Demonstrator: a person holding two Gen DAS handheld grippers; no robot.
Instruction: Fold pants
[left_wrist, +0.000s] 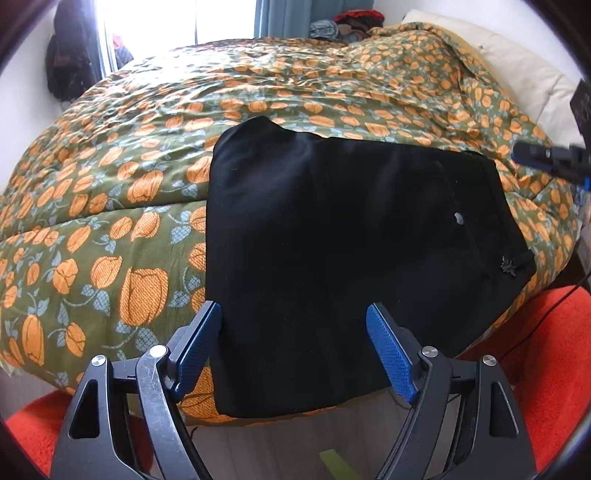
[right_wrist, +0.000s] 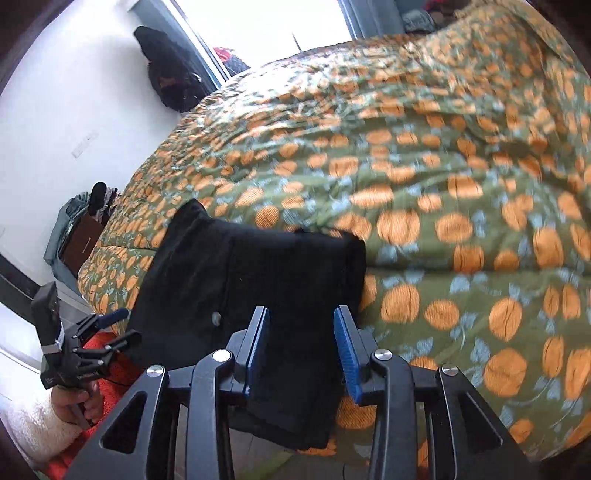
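The pants (left_wrist: 332, 240) sit folded mid-frame on the quilt (left_wrist: 110, 221), so both the left gripper (left_wrist: 293, 347) and right gripper (right_wrist: 301, 350) hover spread wide, holding nothing, probably since the folding's basically done.

Readable text: none in either view.
Left gripper (right_wrist: 110, 328) body: a small pale marking on its black frame, too small and blurred to read.
Wall plate (right_wrist: 85, 144): a pale strip on the white wall, no legible characters.
Pants (left_wrist: 351, 240): plain black, no visible label or brand.
Bedspread (left_wrist: 147, 166): floral print only, no lettering.
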